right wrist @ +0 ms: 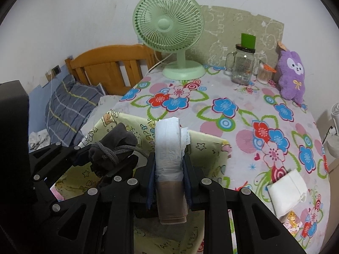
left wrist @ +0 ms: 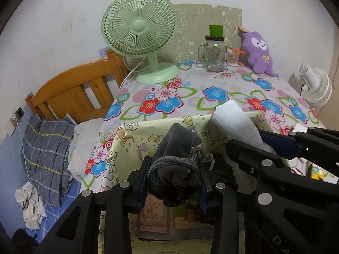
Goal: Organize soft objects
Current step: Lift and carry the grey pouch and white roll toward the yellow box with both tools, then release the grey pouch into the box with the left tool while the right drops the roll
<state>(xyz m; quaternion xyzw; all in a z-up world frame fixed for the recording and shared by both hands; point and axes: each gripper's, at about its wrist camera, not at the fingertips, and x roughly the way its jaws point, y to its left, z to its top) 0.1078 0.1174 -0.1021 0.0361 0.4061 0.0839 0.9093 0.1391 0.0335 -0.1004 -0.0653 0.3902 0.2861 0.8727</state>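
The biggest thing is the table (right wrist: 243,114), covered by a cloth with red, blue and pink flowers, and it fills the middle of both views. To its left, at about 9 o'clock, stands a wooden headboard (left wrist: 70,89) with a grey checked pillow (left wrist: 46,152) below it on the bed. At the near edge of the table there is a pale yellow box (right wrist: 209,148) with cartoon prints, open at the top, and both grippers are above it. On the far side of the table, at 12 o'clock, a light green fan (left wrist: 139,36) stands upright on its round base. At 1 o'clock from the fan stands a glass jar (left wrist: 214,53) with a handle and a green cap on top, and at 2 o'clock a purple plush toy (right wrist: 292,74) leans near the wall. A folded white tissue pack (right wrist: 288,192) lies flat on the cloth at 4 o'clock in the right wrist view, well apart from the box. The left gripper (left wrist: 173,180) has its fingers clenched on a dark grey pouch (left wrist: 175,148) with a grey cord wound around it; the pouch points up over the box. The right gripper (right wrist: 168,169) is closed tight on a white roll (right wrist: 169,141) of thin plastic bags, whose brownish lower end hangs under the fingers. The roll is just beside the pouch, at its 3 o'clock.
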